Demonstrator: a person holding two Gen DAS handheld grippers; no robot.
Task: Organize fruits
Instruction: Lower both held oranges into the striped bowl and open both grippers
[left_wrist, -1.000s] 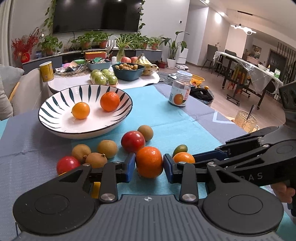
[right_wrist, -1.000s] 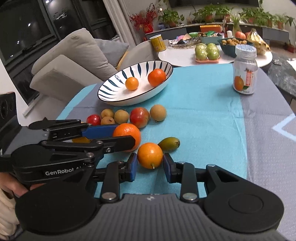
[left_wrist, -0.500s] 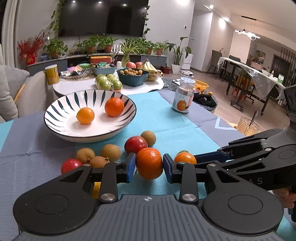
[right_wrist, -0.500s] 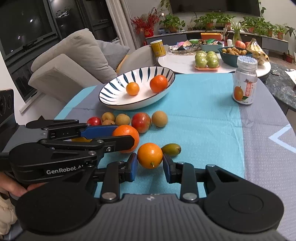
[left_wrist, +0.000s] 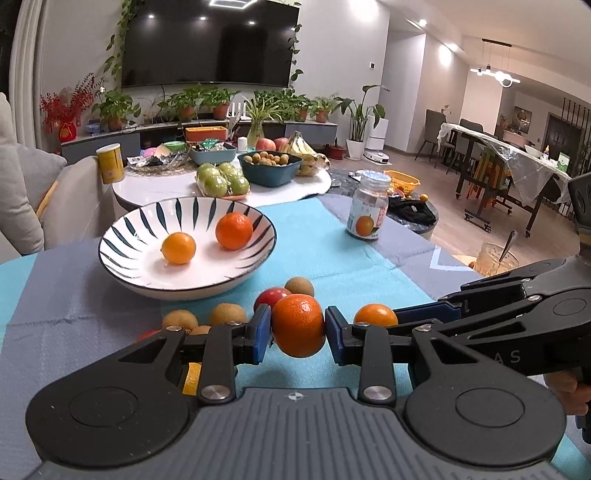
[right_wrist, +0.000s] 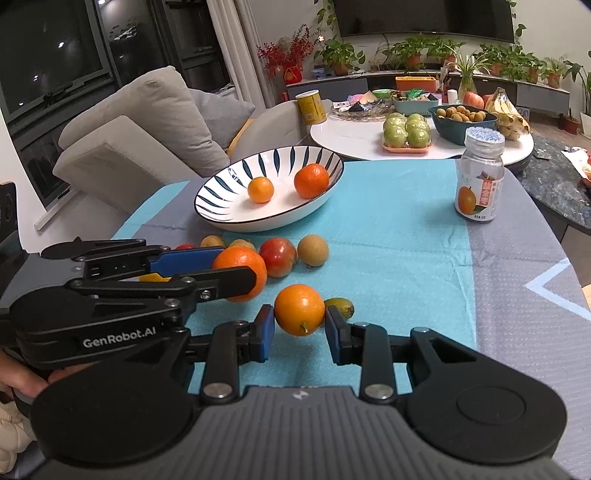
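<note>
My left gripper (left_wrist: 298, 328) is shut on a large orange tangerine (left_wrist: 298, 325) and holds it above the cloth. My right gripper (right_wrist: 299, 320) is shut on a smaller orange (right_wrist: 299, 309), also lifted; it shows in the left wrist view (left_wrist: 375, 315). The striped white bowl (left_wrist: 129, 236) stands ahead with two oranges (left_wrist: 178, 247) (left_wrist: 234, 230) in it. On the cloth lie a red apple (right_wrist: 277, 256), brown kiwis (right_wrist: 312, 250) and a small green fruit (right_wrist: 341, 306).
A lidded jar (right_wrist: 479, 177) with an orange label stands at the right on the blue cloth (right_wrist: 399, 236). A round white table (right_wrist: 354, 136) behind holds green apples, a blue bowl and bananas. A sofa (right_wrist: 140, 125) is at the left.
Both grippers have risen off the cloth with their oranges held, and moved a little toward the bowl.
</note>
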